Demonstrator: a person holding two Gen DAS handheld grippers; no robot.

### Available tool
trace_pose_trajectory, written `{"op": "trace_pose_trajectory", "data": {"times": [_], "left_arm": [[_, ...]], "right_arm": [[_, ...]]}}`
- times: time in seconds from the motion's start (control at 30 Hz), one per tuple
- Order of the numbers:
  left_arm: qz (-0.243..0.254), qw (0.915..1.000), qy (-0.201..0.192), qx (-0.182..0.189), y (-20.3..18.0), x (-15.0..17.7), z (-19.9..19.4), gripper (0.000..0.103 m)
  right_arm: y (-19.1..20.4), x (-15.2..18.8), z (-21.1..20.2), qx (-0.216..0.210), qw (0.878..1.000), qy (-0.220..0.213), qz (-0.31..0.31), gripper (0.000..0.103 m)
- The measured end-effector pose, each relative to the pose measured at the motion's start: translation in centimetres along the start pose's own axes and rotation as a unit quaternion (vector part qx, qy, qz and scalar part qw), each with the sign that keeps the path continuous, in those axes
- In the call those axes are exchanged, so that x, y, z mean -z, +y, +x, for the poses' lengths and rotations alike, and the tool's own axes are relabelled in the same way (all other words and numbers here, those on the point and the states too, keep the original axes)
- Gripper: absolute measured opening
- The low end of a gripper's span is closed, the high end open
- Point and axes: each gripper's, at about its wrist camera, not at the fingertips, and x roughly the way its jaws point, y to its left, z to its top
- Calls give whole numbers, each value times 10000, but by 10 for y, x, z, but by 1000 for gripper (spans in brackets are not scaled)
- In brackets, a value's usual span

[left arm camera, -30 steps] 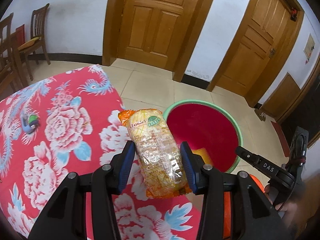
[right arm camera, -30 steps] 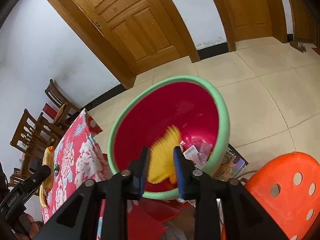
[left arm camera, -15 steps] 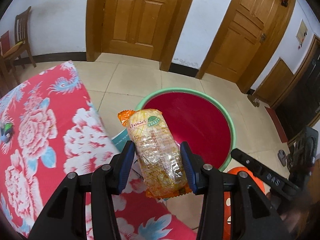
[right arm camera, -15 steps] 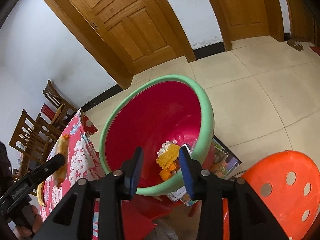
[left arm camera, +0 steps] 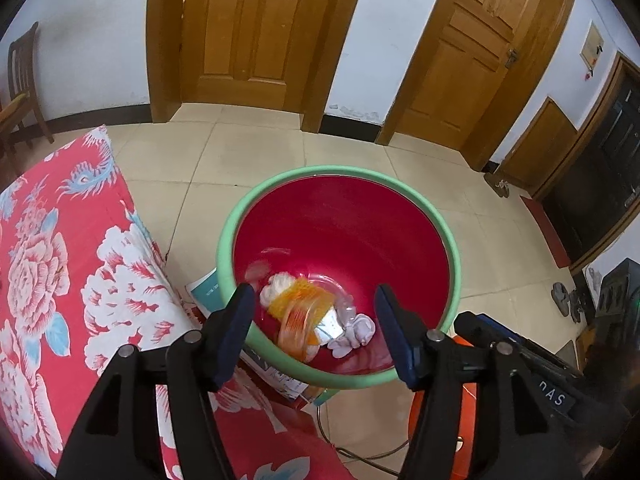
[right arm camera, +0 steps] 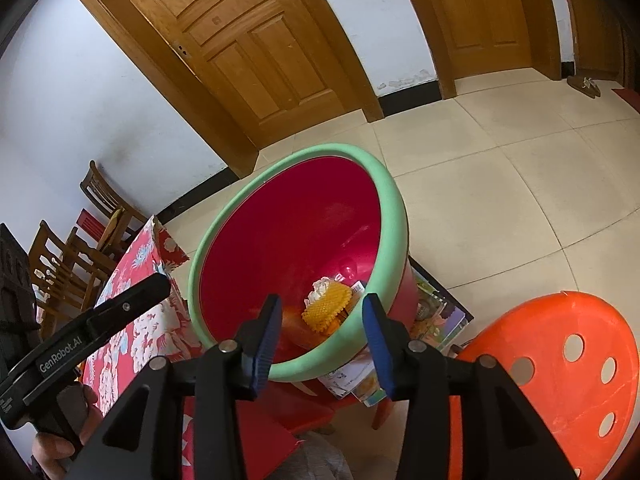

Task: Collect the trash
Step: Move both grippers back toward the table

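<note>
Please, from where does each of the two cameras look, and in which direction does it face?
Left wrist: sits on the left gripper, looks down into the red basin beside the floral tablecloth; shows its own open fingers and the right gripper at lower right.
Right wrist: sits on the right gripper, looks down at the basin beside the orange stool; shows its open fingers, the left gripper, a hand.
Shared: basin, its trash, tablecloth, doors.

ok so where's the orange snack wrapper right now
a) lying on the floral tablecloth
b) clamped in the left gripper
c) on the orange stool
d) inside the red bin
d: the left gripper stands open with nothing between its pads, having just been opening, and the blurred wrapper is down in the bin with the other trash.
</note>
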Motion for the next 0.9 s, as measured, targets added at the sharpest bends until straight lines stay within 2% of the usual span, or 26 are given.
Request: {"op": "trace_pose_trajectory", "data": {"times": [0.33, 0.5, 0.9], "left_arm": [[-247, 9995, -170, -100, 18, 0, -19, 64], [-320, 9987, -306, -258, 29, 2, -35, 64], [-737, 9923, -600, -800, 89, 8, -76, 64]], "right_arm": [[7, 2, -4, -45, 9999, -73, -66, 60], [14, 3, -6, -113, 9998, -114, -98, 62], [46, 6, -7, -336, 9990, -118, -271, 66]]}}
